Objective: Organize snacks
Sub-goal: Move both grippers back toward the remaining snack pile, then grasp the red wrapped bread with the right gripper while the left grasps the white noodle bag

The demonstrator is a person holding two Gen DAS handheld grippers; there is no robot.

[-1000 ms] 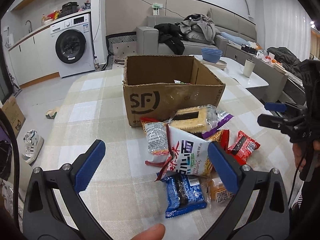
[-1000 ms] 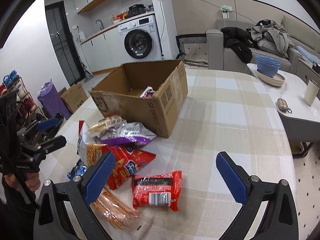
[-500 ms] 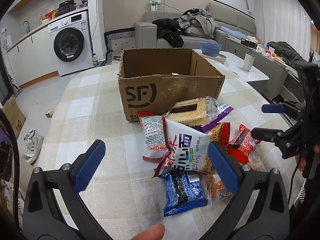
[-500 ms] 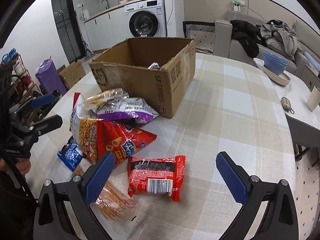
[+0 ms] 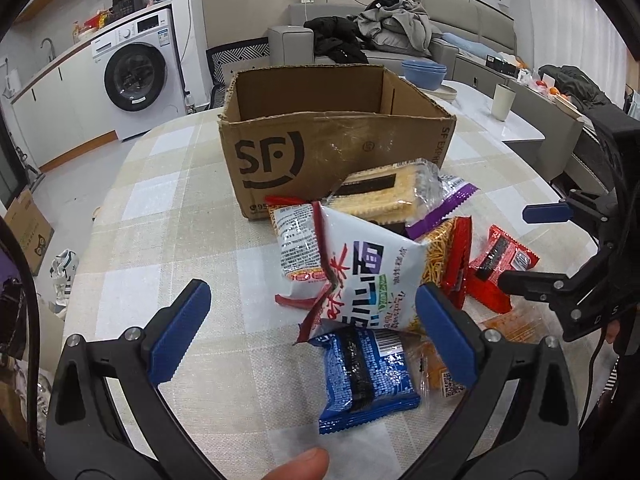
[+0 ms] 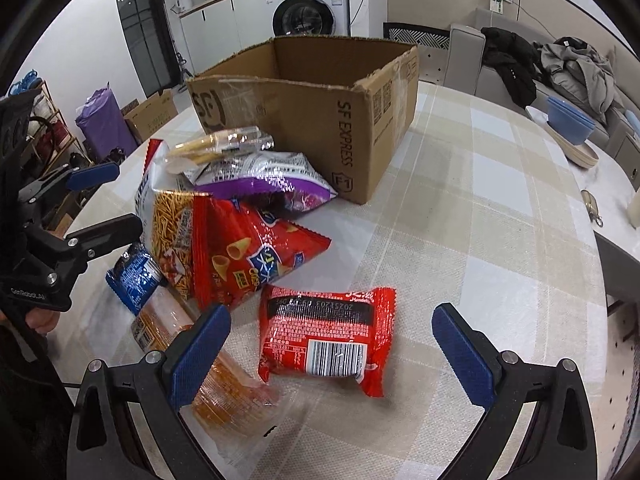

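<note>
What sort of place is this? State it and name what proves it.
Most likely a home, an open-plan living and dining area. A washing machine stands under a counter with a tap, a grey sofa is heaped with clothes, and the snacks lie on a table with a checked cloth.

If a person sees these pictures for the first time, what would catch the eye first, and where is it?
First comes the open cardboard box with the SF logo, standing on the checked table. Just in front of it lies a bright heap of snack packets, with a white noodle bag on top and a blue packet nearest the open left claw. A red packet lies apart from the heap, between the fingers of the open right claw.
</note>
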